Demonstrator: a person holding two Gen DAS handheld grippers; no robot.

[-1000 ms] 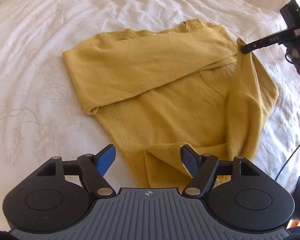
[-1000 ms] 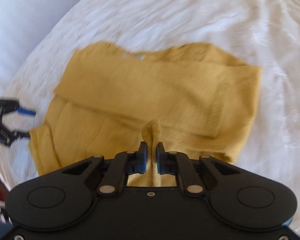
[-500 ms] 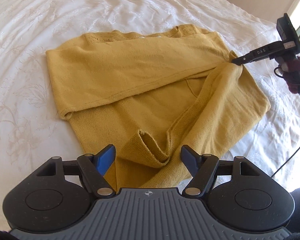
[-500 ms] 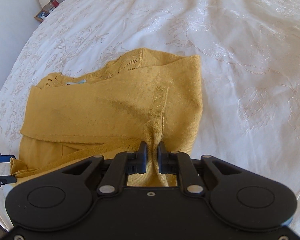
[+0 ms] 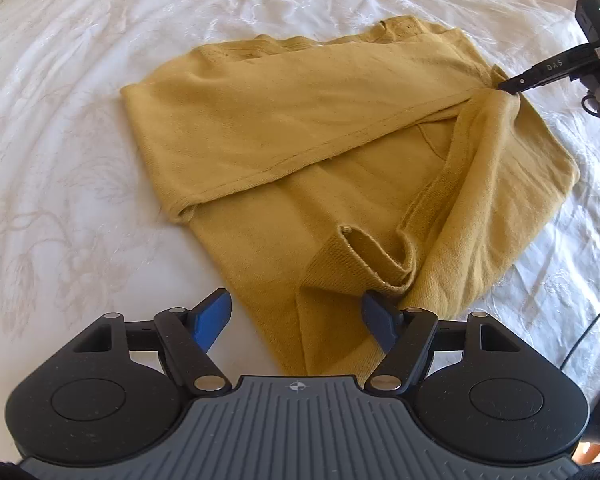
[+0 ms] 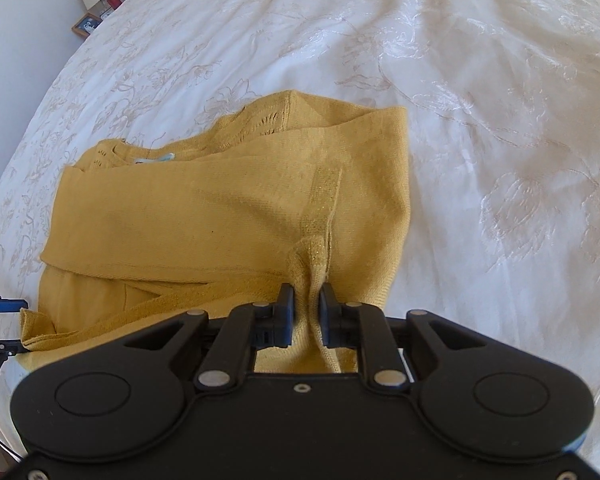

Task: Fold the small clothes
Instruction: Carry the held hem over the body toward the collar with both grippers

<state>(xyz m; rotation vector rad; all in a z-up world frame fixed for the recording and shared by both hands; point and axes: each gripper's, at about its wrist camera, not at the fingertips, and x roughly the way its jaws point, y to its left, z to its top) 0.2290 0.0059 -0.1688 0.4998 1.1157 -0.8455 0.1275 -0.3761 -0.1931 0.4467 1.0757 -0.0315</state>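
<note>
A mustard yellow knit sweater (image 5: 300,128) lies on a white bedspread, one sleeve folded across its chest. My left gripper (image 5: 296,316) is open just above the sweater's near hem, holding nothing; a loose sleeve cuff (image 5: 360,256) lies in front of its right finger. My right gripper (image 6: 306,306) is shut on a pinch of the sweater's shoulder fabric (image 6: 312,264). In the left wrist view it shows at the far right (image 5: 508,86), at the shoulder. The sweater fills the left middle of the right wrist view (image 6: 204,220).
The white embroidered bedspread (image 5: 80,140) surrounds the sweater on all sides. A bedside table with a lamp and picture frame (image 6: 94,8) stands beyond the bed's far left edge. A black cable (image 5: 592,332) hangs at the right.
My right gripper has lowered the second sleeve's shoulder toward the bed. The left gripper has let go of the cuff, which now lies slack on the sweater body.
</note>
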